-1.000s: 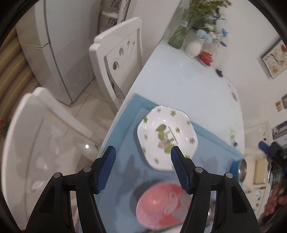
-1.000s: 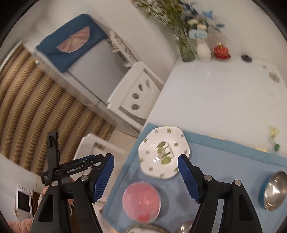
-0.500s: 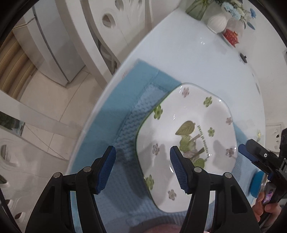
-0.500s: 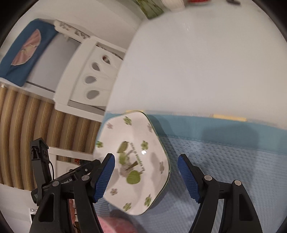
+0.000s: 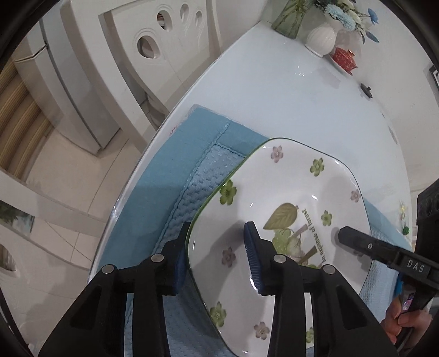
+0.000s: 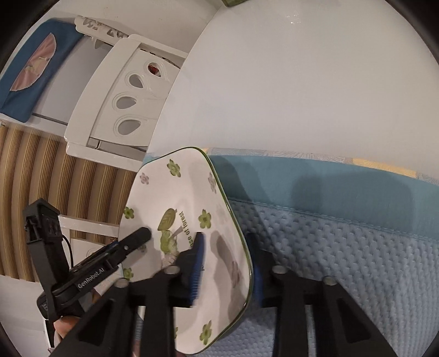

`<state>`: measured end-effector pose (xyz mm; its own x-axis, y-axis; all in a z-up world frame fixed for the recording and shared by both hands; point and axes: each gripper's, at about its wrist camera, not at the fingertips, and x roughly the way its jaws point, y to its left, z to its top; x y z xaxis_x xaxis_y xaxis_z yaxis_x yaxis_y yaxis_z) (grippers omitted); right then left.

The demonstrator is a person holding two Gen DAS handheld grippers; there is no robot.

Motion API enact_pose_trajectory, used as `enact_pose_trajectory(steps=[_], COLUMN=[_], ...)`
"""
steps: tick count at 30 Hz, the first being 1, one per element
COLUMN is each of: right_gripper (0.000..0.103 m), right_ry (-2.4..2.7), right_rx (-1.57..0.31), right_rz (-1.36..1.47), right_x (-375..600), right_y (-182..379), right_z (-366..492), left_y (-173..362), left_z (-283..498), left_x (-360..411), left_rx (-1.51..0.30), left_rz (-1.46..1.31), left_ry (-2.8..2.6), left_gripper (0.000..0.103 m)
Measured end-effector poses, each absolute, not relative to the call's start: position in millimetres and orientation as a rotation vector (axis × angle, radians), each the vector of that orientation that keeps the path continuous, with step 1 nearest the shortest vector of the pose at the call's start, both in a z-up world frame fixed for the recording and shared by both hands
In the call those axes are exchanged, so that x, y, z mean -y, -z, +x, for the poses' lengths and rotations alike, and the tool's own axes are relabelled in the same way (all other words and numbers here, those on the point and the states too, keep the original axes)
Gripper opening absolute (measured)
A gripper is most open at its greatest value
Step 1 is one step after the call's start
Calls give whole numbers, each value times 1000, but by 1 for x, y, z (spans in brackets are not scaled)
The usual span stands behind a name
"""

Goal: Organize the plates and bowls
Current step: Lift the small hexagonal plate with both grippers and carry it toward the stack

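Observation:
A white square plate (image 5: 288, 208) with green flowers and a leaf print sits on the blue mat (image 5: 192, 170) near the table's left edge. My left gripper (image 5: 216, 258) straddles its near-left rim, one finger under the edge and one over the plate. My right gripper (image 6: 227, 269) straddles the opposite rim of the same plate (image 6: 178, 208), and its finger shows in the left wrist view (image 5: 362, 244). Both sets of jaws have narrowed onto the rim. The plate looks tilted up in the right wrist view.
The white table (image 5: 288, 90) carries a glass vase (image 5: 288, 16), a white vase (image 5: 321, 38) and a red jar (image 5: 343, 57) at its far end. White chairs (image 5: 164, 55) stand by the table's left side. The mat (image 6: 343, 233) spreads right.
Both grippers have moved down onto the flowered plate and closed in on its opposite rims. The pink bowl has dropped out of view.

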<state>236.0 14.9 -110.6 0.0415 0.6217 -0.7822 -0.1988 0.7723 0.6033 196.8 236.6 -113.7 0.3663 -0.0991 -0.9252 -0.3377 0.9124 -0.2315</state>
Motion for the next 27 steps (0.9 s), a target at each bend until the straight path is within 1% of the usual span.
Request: enact_pose_trajectory(steps=[15,27], right_gripper=[26,26], right_ry=[-688,-703], right_rx=[-1366,-1332], right_rz=[369,380], right_x=[-9,4], right_y=[99,65], right_z=[233,229], left_y=[100,65], left_z=[196,192], left_x=[-234,-230], left_rx=[-1167,-1131], left_rz=[-372,-358], left_ry=[-129,-118], left_gripper=[33,33])
